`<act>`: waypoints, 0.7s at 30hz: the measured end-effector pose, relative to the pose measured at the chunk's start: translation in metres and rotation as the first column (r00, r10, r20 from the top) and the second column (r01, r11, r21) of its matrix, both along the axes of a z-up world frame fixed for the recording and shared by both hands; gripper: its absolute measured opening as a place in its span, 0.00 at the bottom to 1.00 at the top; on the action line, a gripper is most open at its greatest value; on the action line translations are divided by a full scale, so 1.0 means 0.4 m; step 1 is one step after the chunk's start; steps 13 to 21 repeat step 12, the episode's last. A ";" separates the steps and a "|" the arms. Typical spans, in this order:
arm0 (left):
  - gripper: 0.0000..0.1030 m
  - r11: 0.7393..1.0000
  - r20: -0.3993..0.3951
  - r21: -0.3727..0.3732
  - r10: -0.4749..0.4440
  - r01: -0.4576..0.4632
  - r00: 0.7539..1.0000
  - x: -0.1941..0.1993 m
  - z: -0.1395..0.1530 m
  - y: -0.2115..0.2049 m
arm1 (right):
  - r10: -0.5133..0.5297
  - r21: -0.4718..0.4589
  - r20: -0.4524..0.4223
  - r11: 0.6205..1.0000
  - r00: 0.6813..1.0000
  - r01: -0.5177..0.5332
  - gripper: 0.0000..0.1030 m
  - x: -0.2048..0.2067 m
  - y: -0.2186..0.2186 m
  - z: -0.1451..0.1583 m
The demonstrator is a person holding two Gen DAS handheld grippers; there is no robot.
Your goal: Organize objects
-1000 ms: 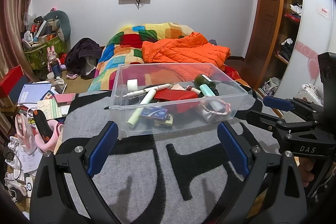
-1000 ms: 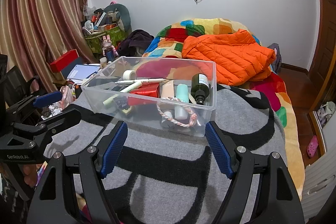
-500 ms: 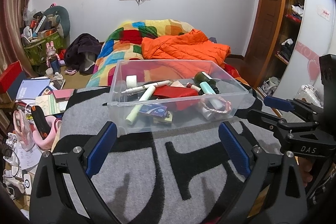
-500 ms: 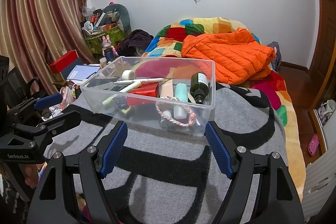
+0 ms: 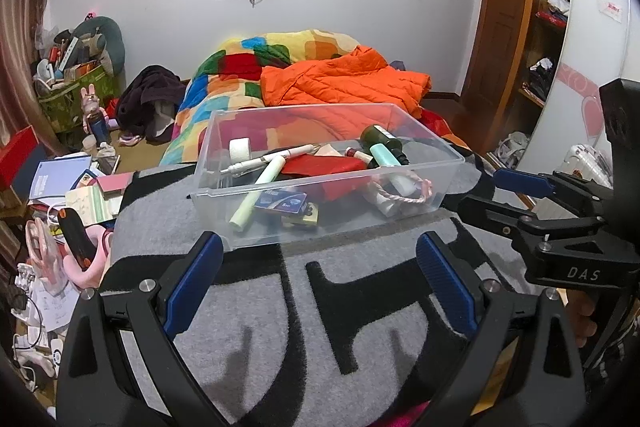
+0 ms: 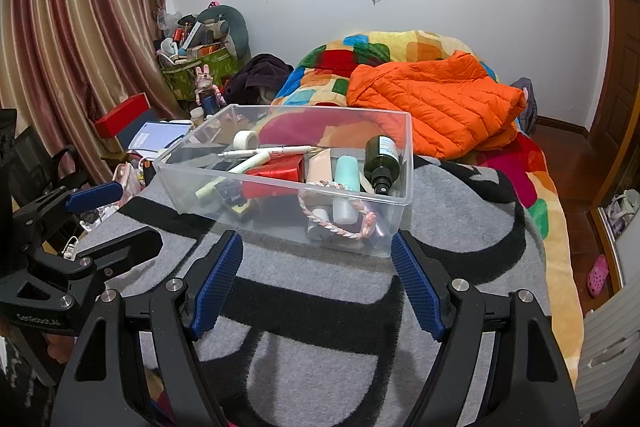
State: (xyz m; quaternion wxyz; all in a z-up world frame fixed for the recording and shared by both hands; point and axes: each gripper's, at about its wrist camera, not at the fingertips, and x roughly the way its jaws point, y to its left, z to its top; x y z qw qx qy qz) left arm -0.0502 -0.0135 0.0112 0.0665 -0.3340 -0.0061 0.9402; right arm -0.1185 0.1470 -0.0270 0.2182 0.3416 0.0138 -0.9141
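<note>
A clear bin [image 5: 448, 163] stands on a grey and black blanket [image 5: 360, 307], and it holds all the small things. Inside the bin, a dark green bottle [image 6: 382, 157] lies at the far right corner, and a mint tube [image 6: 346, 173] lies just beside it. A red packet [image 6: 276, 173] is in the middle of the bin, with a white pen [image 6: 268, 151] across its far edge. A tape roll [image 6: 245, 139] sits at the far left of the bin. A pink braided cord [image 6: 340, 223] lies against the near wall.

The left gripper [image 5: 320, 281] is spread wide and holds nothing; it hangs just before the near wall of the bin. The right gripper [image 6: 318, 285] is also spread and empty, before the near right corner of the bin. Behind the bin lies an orange jacket [image 6: 432, 103].
</note>
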 end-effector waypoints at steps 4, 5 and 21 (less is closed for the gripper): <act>0.96 1.000 -0.020 0.001 0.011 -0.011 1.000 0.005 0.006 -0.005 | 0.001 0.000 0.000 1.000 1.000 -0.001 0.72 0.001 -0.002 -0.001; 0.96 1.000 -0.023 0.002 0.013 -0.013 1.000 0.006 0.007 -0.006 | 0.000 0.001 0.000 1.000 1.000 0.000 0.72 0.001 -0.002 -0.002; 0.96 0.999 -0.039 0.026 0.025 -0.024 0.999 0.011 0.018 -0.020 | 0.000 -0.001 0.002 1.000 1.000 0.000 0.72 0.002 -0.003 -0.002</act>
